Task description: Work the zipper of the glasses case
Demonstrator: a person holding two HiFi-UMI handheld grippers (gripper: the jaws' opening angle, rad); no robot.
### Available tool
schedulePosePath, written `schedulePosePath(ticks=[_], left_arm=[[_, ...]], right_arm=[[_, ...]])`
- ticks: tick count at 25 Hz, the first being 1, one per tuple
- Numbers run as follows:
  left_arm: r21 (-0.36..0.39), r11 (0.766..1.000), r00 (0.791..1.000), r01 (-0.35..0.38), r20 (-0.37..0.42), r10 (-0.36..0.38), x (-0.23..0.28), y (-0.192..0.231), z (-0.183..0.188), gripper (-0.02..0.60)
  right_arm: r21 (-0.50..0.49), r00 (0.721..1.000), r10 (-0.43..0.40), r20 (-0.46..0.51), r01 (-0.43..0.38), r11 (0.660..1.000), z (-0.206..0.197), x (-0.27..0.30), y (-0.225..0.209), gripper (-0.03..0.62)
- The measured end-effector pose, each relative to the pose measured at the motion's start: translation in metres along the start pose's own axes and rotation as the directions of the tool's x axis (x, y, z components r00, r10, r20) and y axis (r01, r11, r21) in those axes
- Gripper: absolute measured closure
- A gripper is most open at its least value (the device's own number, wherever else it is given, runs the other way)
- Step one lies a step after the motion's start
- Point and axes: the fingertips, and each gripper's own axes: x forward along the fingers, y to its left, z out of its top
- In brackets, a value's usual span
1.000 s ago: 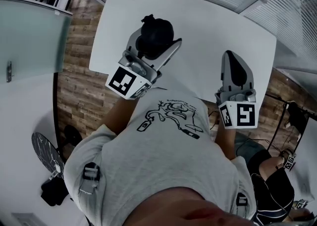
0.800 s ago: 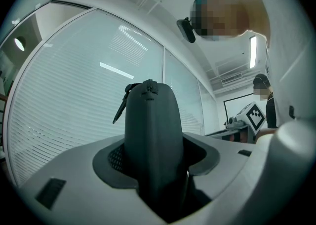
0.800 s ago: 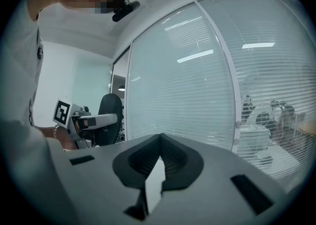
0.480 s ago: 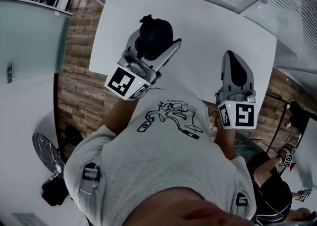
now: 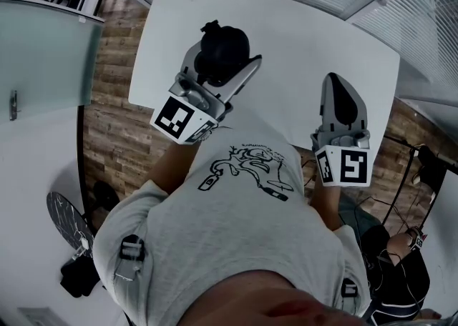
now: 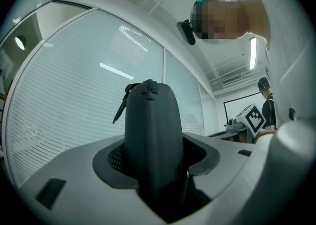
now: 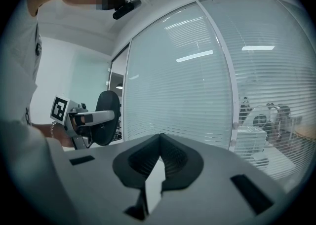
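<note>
Cannot tell zipped from unzipped on the glasses case (image 5: 227, 40); loses its lower end inside the left hand-held gripper (image 5: 226, 56); hides the counter's (image 5: 300, 38) near edge behind the shirt (image 5: 236, 224).

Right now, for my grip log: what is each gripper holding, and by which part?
Left gripper: black glasses case, clamped across its sides, the end with the zipper pull protruding. Right gripper: shut, empty.

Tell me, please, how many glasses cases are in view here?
1. The black oval zippered glasses case stands clamped in the left gripper's jaws, over the white table. No other shows.
</note>
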Motion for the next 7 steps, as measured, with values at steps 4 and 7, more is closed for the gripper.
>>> schedulePosePath(ticks=[4,7], left_arm=[[0.002,1.000,1.000,0.001,0.002,-0.001,0.0007,0.0004,-0.0019,0.330],[0.005,1.000,1.000,0.001,0.002,-0.001,0.0009,0.0018,-0.0032,0.328]], right_arm=[[-0.001,1.000,-0.002,0.005,0.002,1.000,-0.0027,0.0005,-0.0008,0.591],[-0.002,1.000,-0.002,0.007,0.002,1.000,-0.0039,0.0017,-0.0006,0.589]])
